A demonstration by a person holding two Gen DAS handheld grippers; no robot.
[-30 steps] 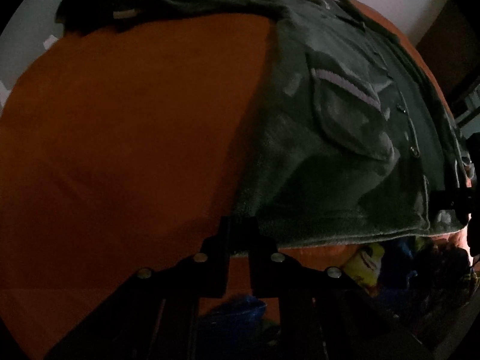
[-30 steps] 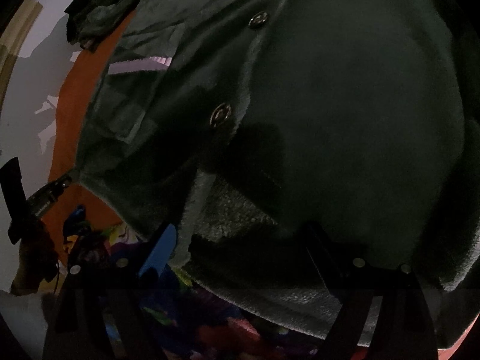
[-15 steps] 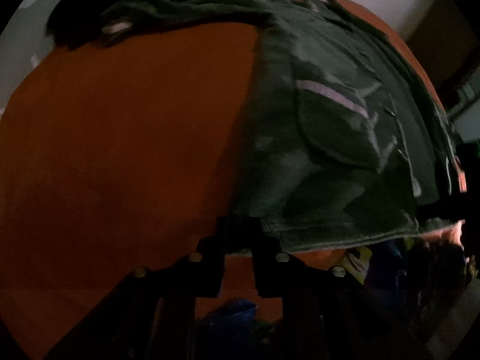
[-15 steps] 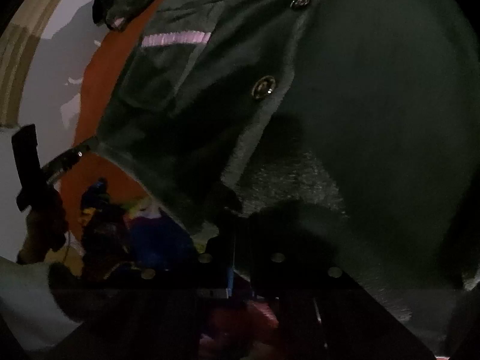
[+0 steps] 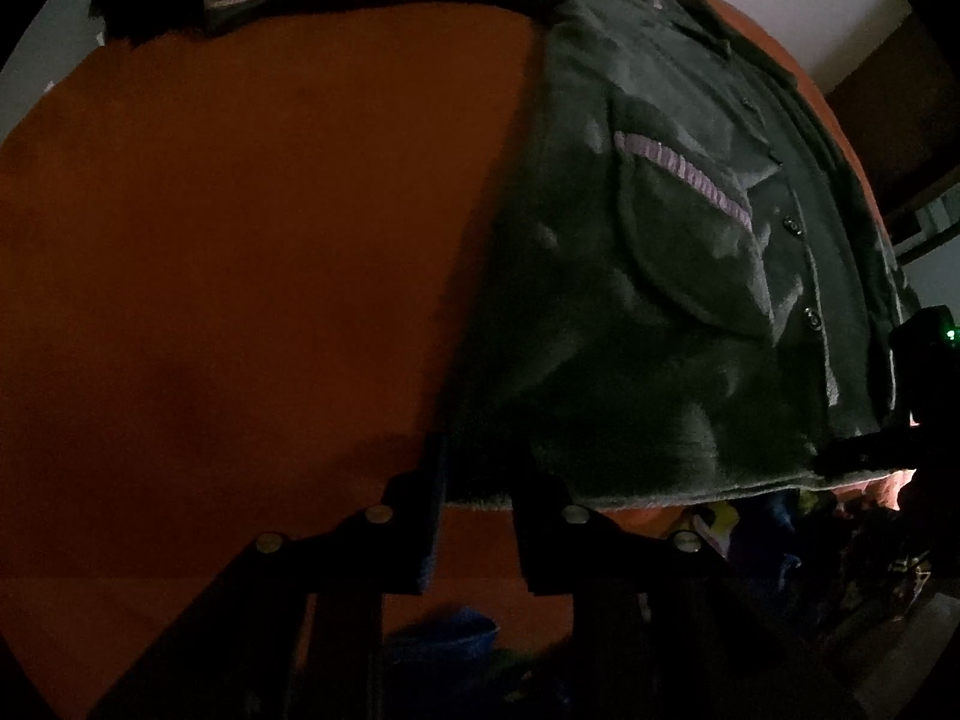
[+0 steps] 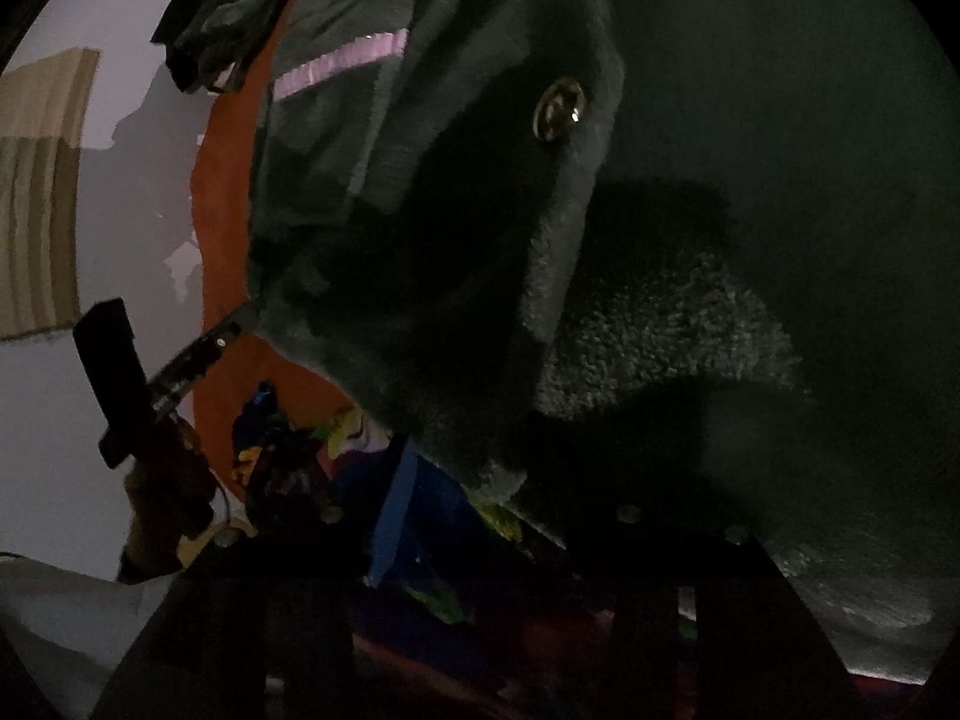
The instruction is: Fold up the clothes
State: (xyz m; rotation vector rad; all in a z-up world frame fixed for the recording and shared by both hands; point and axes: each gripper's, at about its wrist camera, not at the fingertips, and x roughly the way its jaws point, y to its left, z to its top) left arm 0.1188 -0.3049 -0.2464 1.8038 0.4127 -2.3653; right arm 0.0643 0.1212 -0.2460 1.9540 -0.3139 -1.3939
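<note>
A dark green fleece jacket point(image 5: 660, 312) with a lilac-trimmed pocket and metal buttons lies on the right half of an orange surface point(image 5: 240, 270). One sleeve stretches across the far edge. My left gripper point(image 5: 480, 450) sits at the jacket's near left hem corner. Its jaws are opening, but the fleece still fills the gap between the pads. In the right wrist view the jacket point(image 6: 750, 120) fills the frame. My right gripper point(image 6: 498, 492) has its jaws opening around the front hem corner, and the blue pad point(image 6: 390, 510) stands apart from the cloth.
A heap of colourful items point(image 5: 750, 516) lies below the near edge of the orange surface, and is also in the right wrist view point(image 6: 288, 450). Something blue point(image 5: 444, 636) sits under my left gripper. A pale wall point(image 6: 120, 30) stands behind.
The right jaws were wide a second ago, closed on the hem corner, and have now spread again. The left jaws have eased apart a little at the same hem corner.
</note>
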